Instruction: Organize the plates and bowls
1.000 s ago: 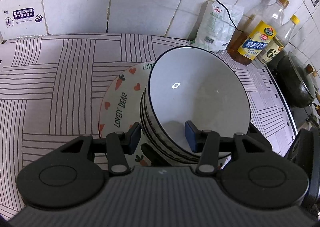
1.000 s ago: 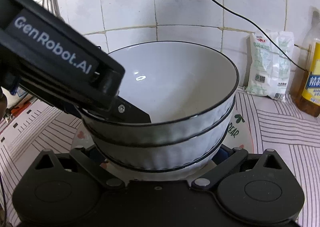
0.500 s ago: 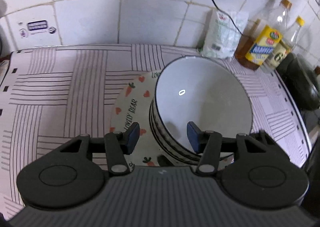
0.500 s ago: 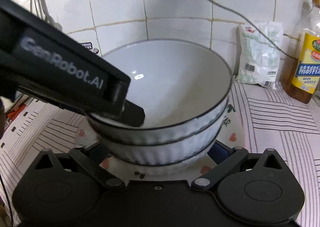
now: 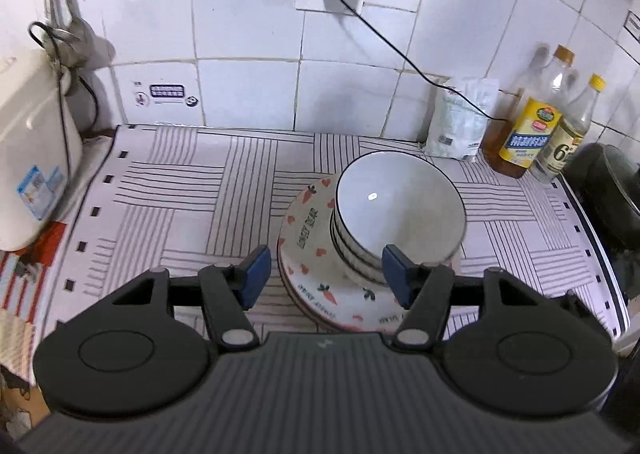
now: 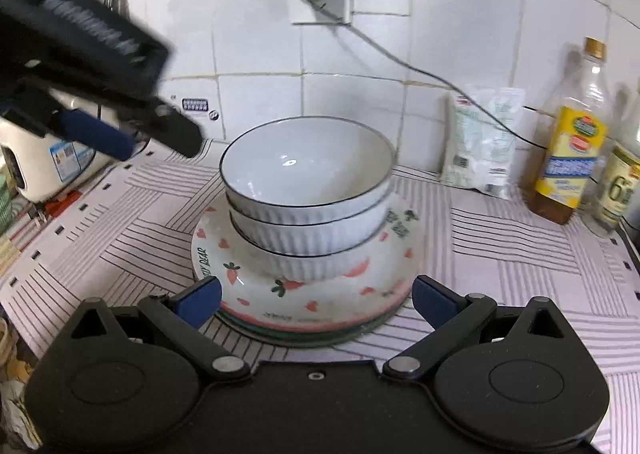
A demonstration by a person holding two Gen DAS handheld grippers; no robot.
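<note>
Sitting nested on the carrot-and-heart printed plates [image 6: 256, 290], three white ribbed bowls with dark rims [image 6: 308, 190] rest mid-tabletop [image 5: 192, 190] on its striped cloth. Lower plates show only edges. Left tool [image 5: 324, 274] and right tool [image 6: 316, 300] hover spread, gripping nothing.

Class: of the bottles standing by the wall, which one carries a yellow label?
The amber-capped oil bottle; the bottle beside it has a pale label marked 6.
</note>
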